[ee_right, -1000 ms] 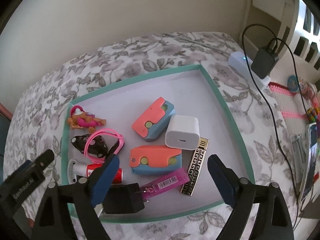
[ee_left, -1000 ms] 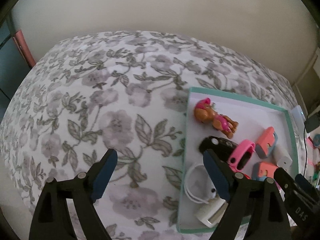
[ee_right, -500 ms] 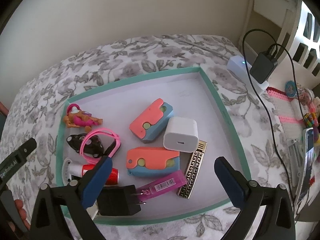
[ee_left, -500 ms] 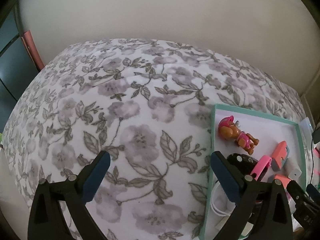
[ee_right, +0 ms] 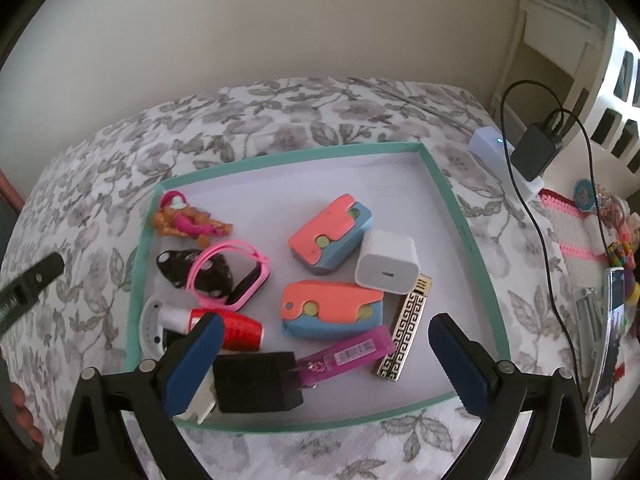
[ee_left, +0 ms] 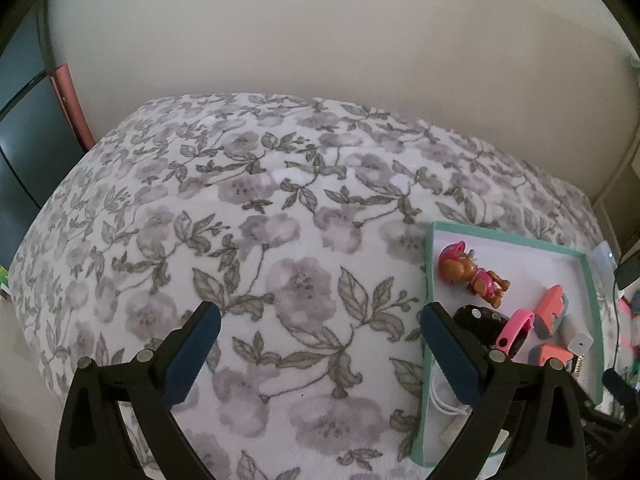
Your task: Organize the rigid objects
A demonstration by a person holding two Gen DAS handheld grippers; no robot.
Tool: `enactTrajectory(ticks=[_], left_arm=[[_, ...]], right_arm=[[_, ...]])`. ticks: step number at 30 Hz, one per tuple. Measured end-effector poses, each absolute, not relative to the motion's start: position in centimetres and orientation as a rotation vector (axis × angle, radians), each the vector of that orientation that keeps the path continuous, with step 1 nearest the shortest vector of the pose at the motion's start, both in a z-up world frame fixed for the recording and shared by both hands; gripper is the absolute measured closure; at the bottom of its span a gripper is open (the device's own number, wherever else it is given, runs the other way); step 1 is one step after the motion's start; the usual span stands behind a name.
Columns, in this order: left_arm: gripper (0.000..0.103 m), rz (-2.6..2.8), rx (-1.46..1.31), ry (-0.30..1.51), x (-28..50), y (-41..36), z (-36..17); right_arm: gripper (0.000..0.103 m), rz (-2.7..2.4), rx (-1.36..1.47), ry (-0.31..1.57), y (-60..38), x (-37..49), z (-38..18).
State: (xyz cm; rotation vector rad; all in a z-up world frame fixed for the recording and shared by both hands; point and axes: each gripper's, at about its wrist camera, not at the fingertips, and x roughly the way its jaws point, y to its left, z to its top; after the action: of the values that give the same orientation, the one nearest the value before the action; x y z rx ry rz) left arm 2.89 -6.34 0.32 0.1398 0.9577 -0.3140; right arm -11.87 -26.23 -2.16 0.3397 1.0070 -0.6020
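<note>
Teal-rimmed tray (ee_right: 460, 216) on floral bedspread (ee_left: 240, 240), holding the rigid objects. Near edge of tray: black charger block (ee_right: 256, 382) between the right gripper (ee_right: 324, 360) fingers, closer to the left pad; magenta tube (ee_right: 348, 354) touching its prongs, gold patterned bar (ee_right: 404, 328) just right of that. Behind them two coral-and-blue cases (ee_right: 330, 238), white charger cube (ee_right: 386, 266) between and right of them. Left part of tray: red-and-white tube (ee_right: 228, 326), pink strap (ee_right: 228, 272) looped over a black piece, toy figure (ee_right: 188, 222) toward the far left corner. Right gripper jaws spread fully wide, gripping nothing, hanging over the tray's near edge. Left gripper (ee_left: 320, 356) also wide open and empty, over bare bedspread just left of the tray (ee_left: 430, 264); its right pad overlaps the tray's left rim in view. Toy figure (ee_left: 472, 274) lies far of that pad.
</note>
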Motion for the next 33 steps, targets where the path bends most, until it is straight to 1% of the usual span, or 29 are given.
enactTrajectory(ticks=[12,33], left_arm=[[0.003,-0.337,0.181,0.963,0.0,-4.6,1.7],[0.003,-0.305,0.307,1.041,-2.9,-2.7,0.2]], right_arm=[[0.000,-0.565,0.287,1.000,-23.0,-12.5,-1.6],[0.000,-0.546,0.264,1.005,-20.6,-13.8,-1.7]])
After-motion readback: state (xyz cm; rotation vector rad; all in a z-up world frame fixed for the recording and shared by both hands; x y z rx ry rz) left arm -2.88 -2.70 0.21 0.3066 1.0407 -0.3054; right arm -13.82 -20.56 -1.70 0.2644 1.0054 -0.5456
